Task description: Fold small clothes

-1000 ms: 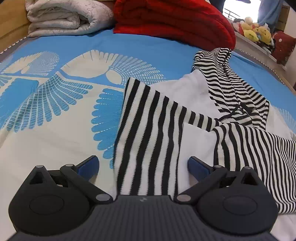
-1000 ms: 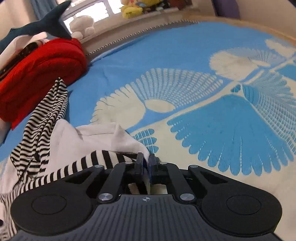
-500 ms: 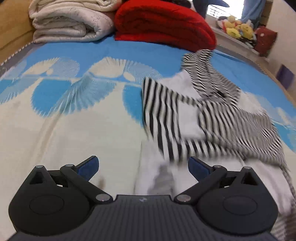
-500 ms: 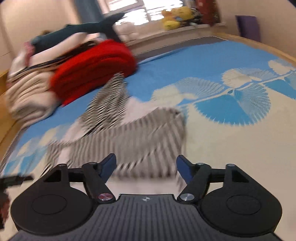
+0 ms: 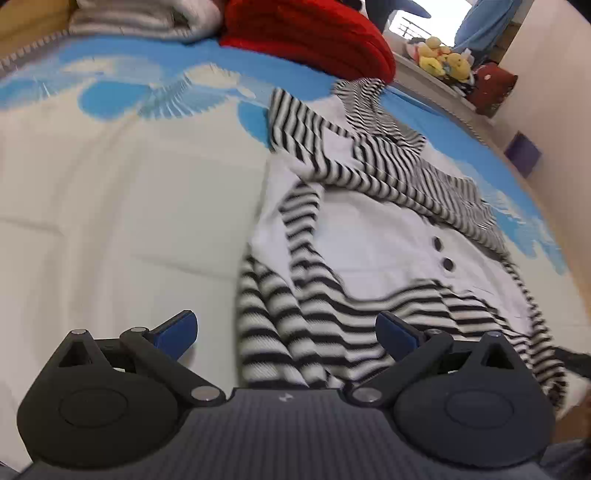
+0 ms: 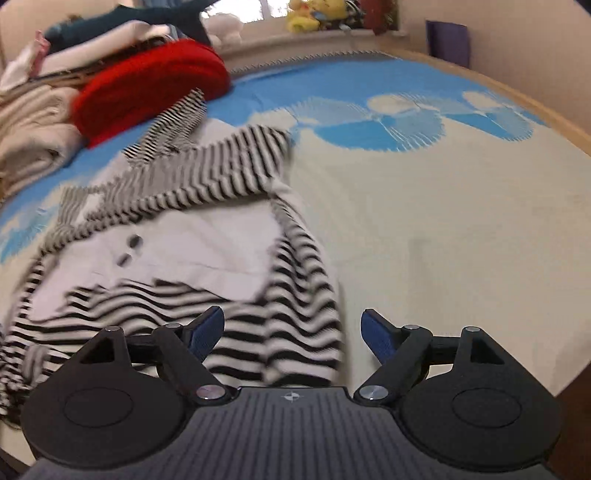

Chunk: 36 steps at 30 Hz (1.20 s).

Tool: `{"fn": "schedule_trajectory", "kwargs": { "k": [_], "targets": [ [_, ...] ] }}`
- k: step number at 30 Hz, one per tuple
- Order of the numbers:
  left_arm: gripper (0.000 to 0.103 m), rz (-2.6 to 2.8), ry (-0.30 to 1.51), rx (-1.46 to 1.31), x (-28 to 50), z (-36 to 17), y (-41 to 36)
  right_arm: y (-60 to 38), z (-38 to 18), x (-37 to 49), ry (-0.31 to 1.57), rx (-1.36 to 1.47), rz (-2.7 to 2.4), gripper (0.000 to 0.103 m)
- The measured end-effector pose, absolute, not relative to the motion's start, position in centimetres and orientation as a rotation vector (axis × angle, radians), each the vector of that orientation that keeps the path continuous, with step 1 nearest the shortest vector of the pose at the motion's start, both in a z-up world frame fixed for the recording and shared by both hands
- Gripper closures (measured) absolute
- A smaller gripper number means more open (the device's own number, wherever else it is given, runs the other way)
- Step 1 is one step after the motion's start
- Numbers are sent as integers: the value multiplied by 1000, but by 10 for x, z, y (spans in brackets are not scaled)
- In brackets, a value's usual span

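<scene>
Striped garment (image 5: 369, 236): rumpled on bed (image 5: 110, 206), near hem under both grippers; left gripper (image 5: 286, 334) wide open, empty; right gripper (image 6: 291, 330) just opened, holding nothing; advice: smooth flat, then pinch hem corners evenly.

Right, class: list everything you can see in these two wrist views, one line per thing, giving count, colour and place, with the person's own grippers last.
Striped garment: one, black-and-white stripes with white panel and two dark buttons, crumpled on the bed, not yet folded.
Bedspread: one, cream with blue fan pattern, under everything.
Red blanket: one, red, folded at the bed's far end.
Pale bedding: a stack, cream and white, beside the red blanket.
Plush toys: several, mostly yellow, on the window ledge.
Purple item: one, by the wall; too small to identify.
Left gripper: one, black with blue pads, open, above the garment's near edge.
Right gripper: one, black with blue pads, open, nothing held.
</scene>
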<state>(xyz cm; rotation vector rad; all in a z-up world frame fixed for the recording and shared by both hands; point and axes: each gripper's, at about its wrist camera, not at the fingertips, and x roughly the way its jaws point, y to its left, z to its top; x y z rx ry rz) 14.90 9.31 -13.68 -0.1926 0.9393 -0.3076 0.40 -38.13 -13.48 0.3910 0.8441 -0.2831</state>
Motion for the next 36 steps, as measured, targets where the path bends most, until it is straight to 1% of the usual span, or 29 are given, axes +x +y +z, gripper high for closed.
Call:
{"fn": "schedule_trajectory", "kwargs": {
  "k": [4,7,11,16,36],
  "targets": [
    [0,-364,1024,-237,145,-150,86,-391,-156,2,941,491,-298,21],
    [0,-344,1032,-166,137,-158,73,-389,-169,5,1013,538,-267,20],
    [0,-305,996,-67,128,-164,58,-373,-169,3,1020,441,-246,20],
    [0,-272,968,17,126,-169,47,-368,-169,1,1023,402,-225,18],
    [0,-286,944,127,127,-175,32,-358,-175,5,1031,287,-221,13]
  ]
}}
